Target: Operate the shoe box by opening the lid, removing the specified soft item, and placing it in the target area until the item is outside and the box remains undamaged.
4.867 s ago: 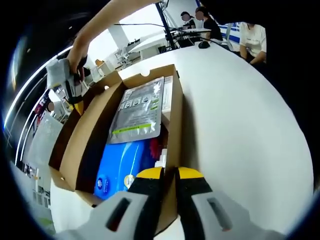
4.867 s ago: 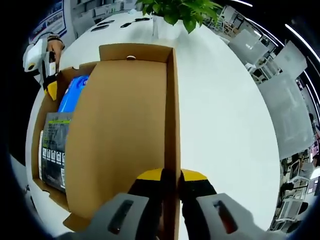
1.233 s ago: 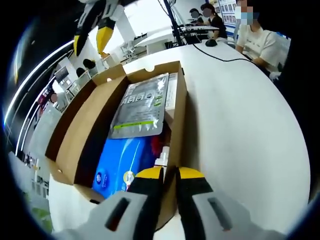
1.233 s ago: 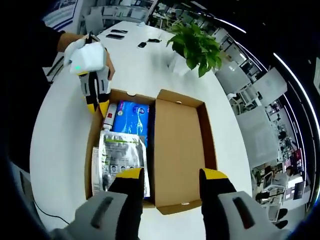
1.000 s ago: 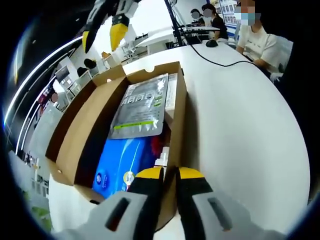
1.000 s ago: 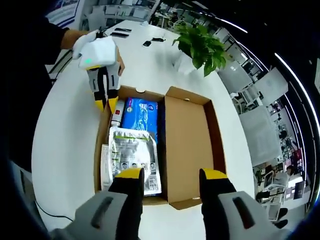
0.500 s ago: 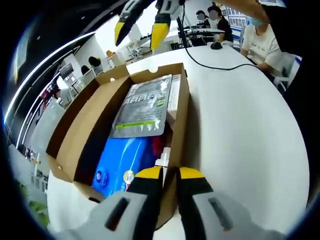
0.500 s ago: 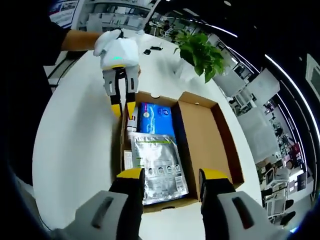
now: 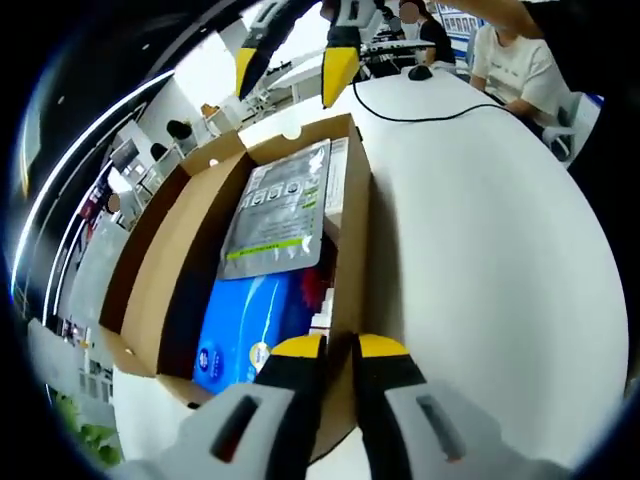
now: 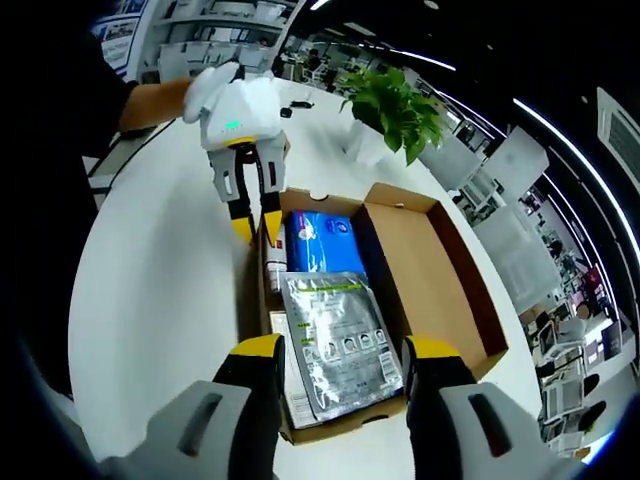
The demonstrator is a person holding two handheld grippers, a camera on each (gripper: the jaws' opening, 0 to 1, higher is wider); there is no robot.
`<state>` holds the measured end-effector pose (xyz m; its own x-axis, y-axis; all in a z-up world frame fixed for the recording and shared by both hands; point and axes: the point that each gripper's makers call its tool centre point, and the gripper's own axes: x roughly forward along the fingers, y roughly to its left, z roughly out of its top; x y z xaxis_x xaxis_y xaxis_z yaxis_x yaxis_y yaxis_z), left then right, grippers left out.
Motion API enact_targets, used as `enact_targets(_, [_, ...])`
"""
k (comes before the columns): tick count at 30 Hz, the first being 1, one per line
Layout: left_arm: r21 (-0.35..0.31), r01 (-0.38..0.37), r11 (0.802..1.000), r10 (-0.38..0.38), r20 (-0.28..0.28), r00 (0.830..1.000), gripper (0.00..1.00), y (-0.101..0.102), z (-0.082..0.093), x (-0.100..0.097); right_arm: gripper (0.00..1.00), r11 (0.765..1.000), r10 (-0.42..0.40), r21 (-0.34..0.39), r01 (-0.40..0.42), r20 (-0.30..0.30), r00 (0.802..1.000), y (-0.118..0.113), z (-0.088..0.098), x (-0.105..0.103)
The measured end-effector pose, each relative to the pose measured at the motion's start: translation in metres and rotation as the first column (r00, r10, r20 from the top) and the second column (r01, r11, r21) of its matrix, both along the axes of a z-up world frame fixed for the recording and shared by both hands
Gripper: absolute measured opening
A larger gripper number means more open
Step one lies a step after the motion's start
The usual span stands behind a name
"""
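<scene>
white round table [image 10: 160, 300] carries the open box [image 10: 455, 270], with office desks, chairs and a potted plant [image 10: 395, 105] behind it. left gripper [image 9: 338, 346] has its jaws pinched narrow on the box's near wall, at the corner by the blue pack [image 9: 245, 325]; in the right gripper view it [image 10: 257, 228] grips that same wall from the far end. right gripper [image 10: 335, 348] hangs above the box with jaws wide apart, holding nothing, its tips over the near end wall; in the left gripper view its yellow tips [image 9: 290, 65] hover over the far end. inside lie one silver pouch [image 10: 340, 340], one blue pack [image 10: 322, 240], and a slim white bottle [image 10: 276, 262] along the gripped wall. the lid [image 10: 440, 270] lies folded flat beside them. bare table lies on both long sides; one cable [image 9: 420, 110] crosses the far table.
</scene>
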<state>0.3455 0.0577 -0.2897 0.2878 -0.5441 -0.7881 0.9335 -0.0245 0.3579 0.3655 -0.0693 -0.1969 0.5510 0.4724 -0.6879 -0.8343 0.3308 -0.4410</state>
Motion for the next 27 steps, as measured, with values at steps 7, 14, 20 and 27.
enact_targets(7, [0.031,0.053,0.998,-0.052,-0.012,0.999,0.08,0.000,-0.003,-0.003,0.50,1.000,0.014,0.014,-0.015,0.007,1.000,0.018,0.001,0.004])
enact_targets(14, [0.035,0.129,0.991,-0.129,-0.016,0.992,0.07,0.000,-0.005,-0.004,0.50,0.999,0.044,0.014,-0.044,0.014,0.999,0.034,-0.004,0.011])
enact_targets(20, [-0.015,0.146,0.989,-0.147,-0.073,0.987,0.05,0.000,-0.006,-0.002,0.51,0.996,0.089,-0.004,-0.089,-0.018,0.996,0.043,-0.022,0.010])
enact_targets(27, [-0.056,0.161,0.985,-0.166,-0.088,0.982,0.05,-0.001,-0.007,-0.004,0.53,0.993,0.091,-0.072,-0.095,-0.060,0.994,0.041,-0.046,0.021])
